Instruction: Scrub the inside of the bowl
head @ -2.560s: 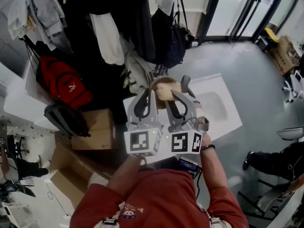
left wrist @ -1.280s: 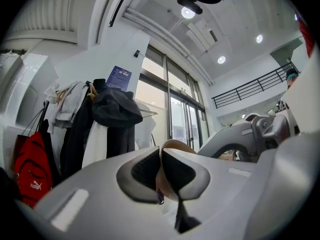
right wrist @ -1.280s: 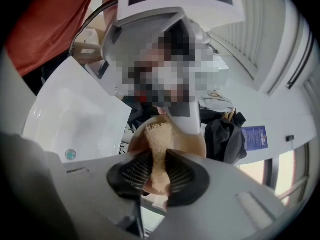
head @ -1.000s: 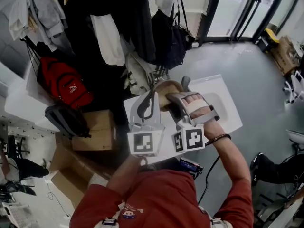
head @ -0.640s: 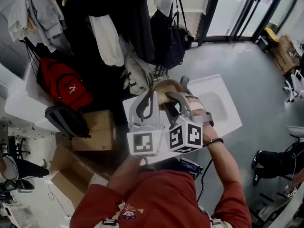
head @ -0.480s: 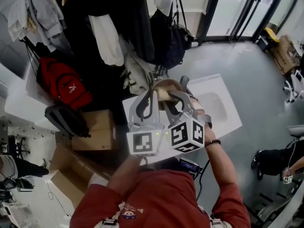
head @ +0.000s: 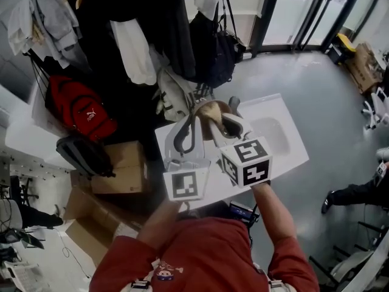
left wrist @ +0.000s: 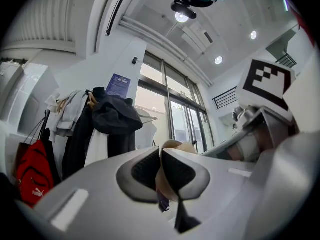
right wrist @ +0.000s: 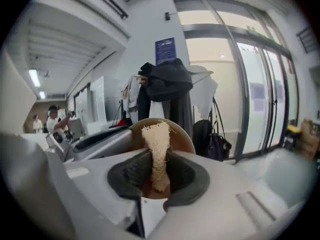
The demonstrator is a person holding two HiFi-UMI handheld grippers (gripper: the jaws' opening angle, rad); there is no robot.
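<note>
A tan bowl (head: 208,110) is held up over the white table (head: 287,156), tipped on its side. My left gripper (head: 193,119) is shut on its rim. In the left gripper view the rim (left wrist: 161,180) sits pinched between the dark pads of the left gripper (left wrist: 161,158). My right gripper (head: 222,120) is shut on a beige scrub pad. In the right gripper view that pad (right wrist: 158,151) stands up between the pads of the right gripper (right wrist: 159,170), reaching into the bowl (right wrist: 181,134) just behind it.
A sink basin (head: 268,130) is set in the table to the right of the grippers. Coats hang on a rack (head: 152,29) behind. A red backpack (head: 76,105) and cardboard boxes (head: 118,163) lie at the left. A seated person's legs (head: 358,190) show at the right edge.
The right gripper has rolled about its own axis, so its marker cube shows other faces, and it has risen slightly with the pad in the bowl. The left gripper and bowl stayed put.
</note>
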